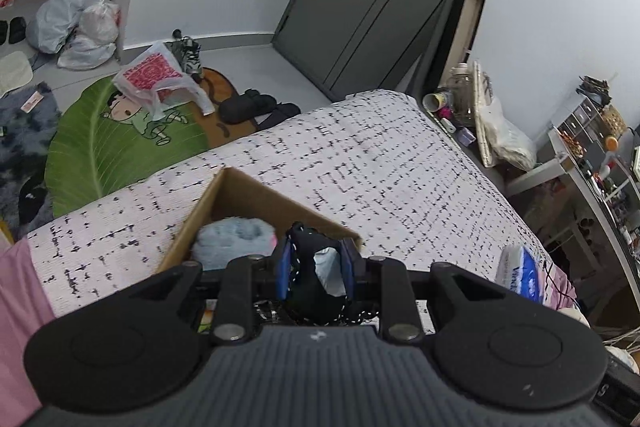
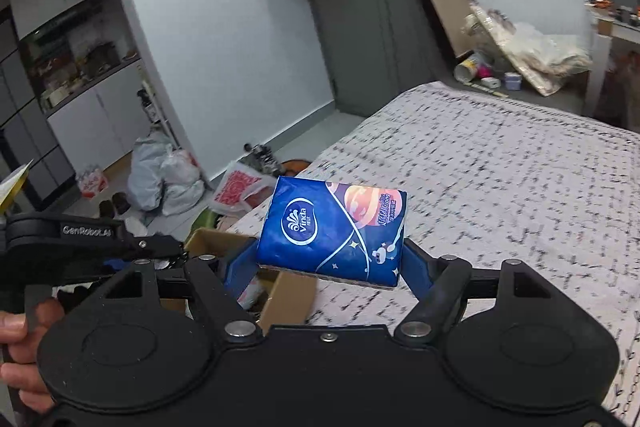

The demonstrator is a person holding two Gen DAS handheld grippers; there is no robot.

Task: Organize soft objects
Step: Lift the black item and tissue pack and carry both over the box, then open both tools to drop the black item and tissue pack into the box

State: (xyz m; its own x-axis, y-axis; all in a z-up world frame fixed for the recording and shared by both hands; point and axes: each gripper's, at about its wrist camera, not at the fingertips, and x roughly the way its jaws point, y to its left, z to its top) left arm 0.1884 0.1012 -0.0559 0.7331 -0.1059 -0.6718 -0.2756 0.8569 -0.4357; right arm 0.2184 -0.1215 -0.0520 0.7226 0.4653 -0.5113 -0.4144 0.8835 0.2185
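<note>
Cardboard box (image 1: 240, 195) on the bed (image 1: 400, 167) already holds a fluffy blue item (image 1: 234, 241); left gripper (image 1: 316, 267) clamps a black soft item (image 1: 308, 279) above it, right gripper (image 2: 328, 267) grips a tissue pack (image 2: 332, 231) held aloft nearby, presumably both for deposit.

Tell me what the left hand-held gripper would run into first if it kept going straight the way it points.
Probably the cardboard box: the left hand-held gripper, shut on a black soft item, points into it, toward the fluffy light-blue item inside. Depth is unclear.
</note>
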